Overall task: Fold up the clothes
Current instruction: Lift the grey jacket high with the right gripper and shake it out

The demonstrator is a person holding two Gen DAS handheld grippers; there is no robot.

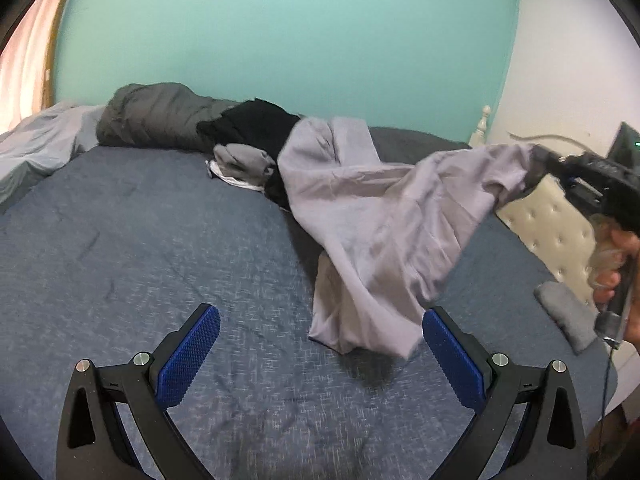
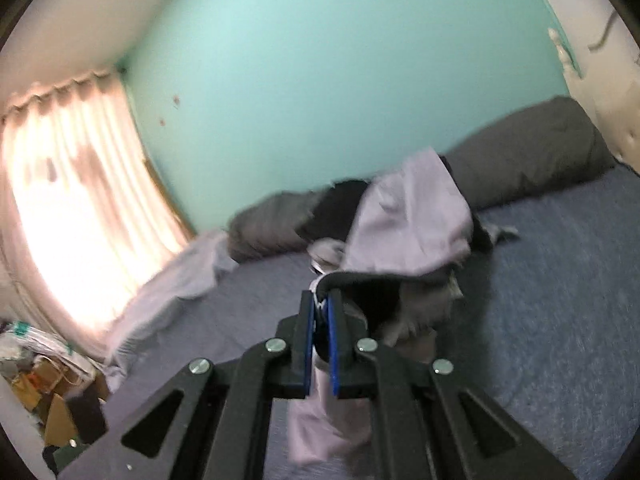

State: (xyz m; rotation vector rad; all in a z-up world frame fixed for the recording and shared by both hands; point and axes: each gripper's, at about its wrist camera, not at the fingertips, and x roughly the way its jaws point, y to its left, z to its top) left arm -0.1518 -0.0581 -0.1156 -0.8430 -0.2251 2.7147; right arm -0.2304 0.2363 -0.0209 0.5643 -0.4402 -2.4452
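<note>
Right tool (image 2: 322, 312): pads nearly together, pinching an edge of the lilac-grey garment (image 1: 380, 216). In the left wrist view the same tool (image 1: 560, 168) sits at the right edge of the frame, cloth drawn up taut to it, the person's hand (image 1: 616, 264) below.

Left tool (image 1: 320, 344): pads wide apart, nothing between them, low in the frame over the blue bedspread (image 1: 120, 260). The garment's hanging lower end reaches down just beside its right-hand pad.

Garment: partly lifted, slung from the bed at centre frame up to the right tool; its far end still drapes over the clothes pile (image 1: 248, 148) of black and grey pieces. Bunched, not spread, no fold lines visible.

Step in hand, as I judge it: one piece being drawn off the pile and held up by one edge. The next move calls for a second hold, likely the free tool closing on the dangling lower end or a corner, then laying the cloth flat on the open bedspread.

Views differ: the left wrist view gives the garment's full length, the pile, and the tufted headboard (image 1: 548, 220). The right wrist view shows the pinch itself close up, plus the curtained window (image 2: 68, 184) at left and the grey pillow (image 2: 532, 152) upper right. It is blurred with motion.
</note>
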